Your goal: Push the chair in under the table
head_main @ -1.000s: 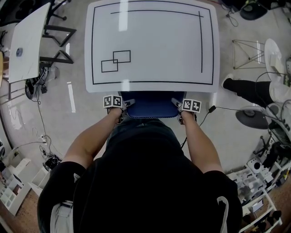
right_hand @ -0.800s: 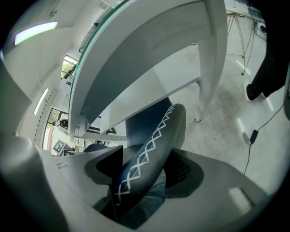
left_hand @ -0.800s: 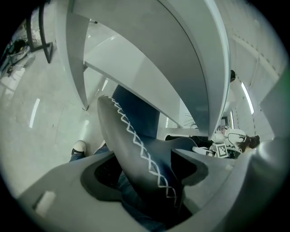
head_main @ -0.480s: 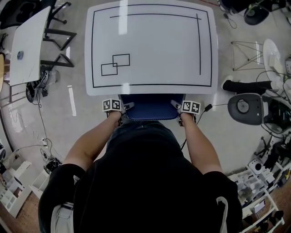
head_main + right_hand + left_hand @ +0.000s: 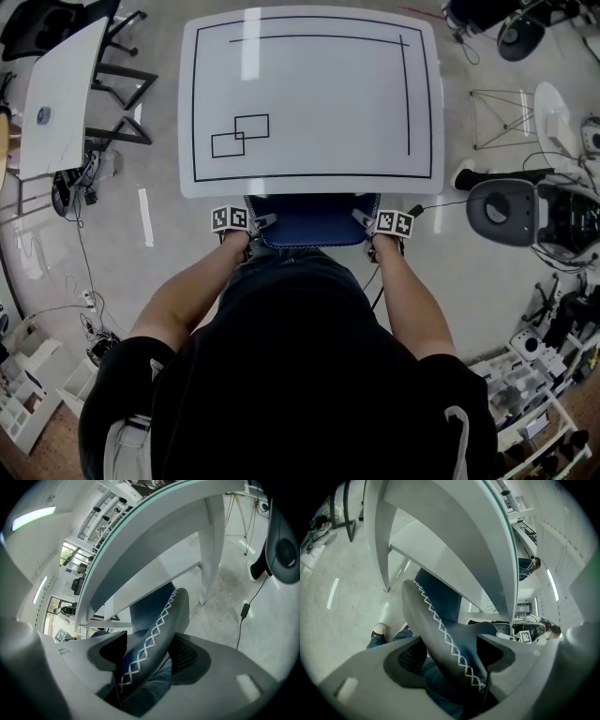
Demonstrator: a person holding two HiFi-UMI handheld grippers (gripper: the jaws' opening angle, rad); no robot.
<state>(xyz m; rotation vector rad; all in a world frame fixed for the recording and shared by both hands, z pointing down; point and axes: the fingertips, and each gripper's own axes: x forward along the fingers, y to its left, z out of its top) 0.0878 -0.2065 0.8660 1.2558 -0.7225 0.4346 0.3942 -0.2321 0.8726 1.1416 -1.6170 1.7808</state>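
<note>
here the blue chair (image 5: 312,223) sits mostly tucked beneath the white table (image 5: 309,94), only its stitched backrest showing at the near edge. the left gripper (image 5: 251,222) and right gripper (image 5: 372,221) each clamp that backrest's corners.

A grey round seat (image 5: 497,211) at the right has been brought up and leftward, nearer the right corner of the table (image 5: 309,183). The dark leg (image 5: 506,173) above it has been swung flatter and is now partly covered by the seat, its shoe (image 5: 463,175) shifted slightly. The table is framed a little lower.
</note>
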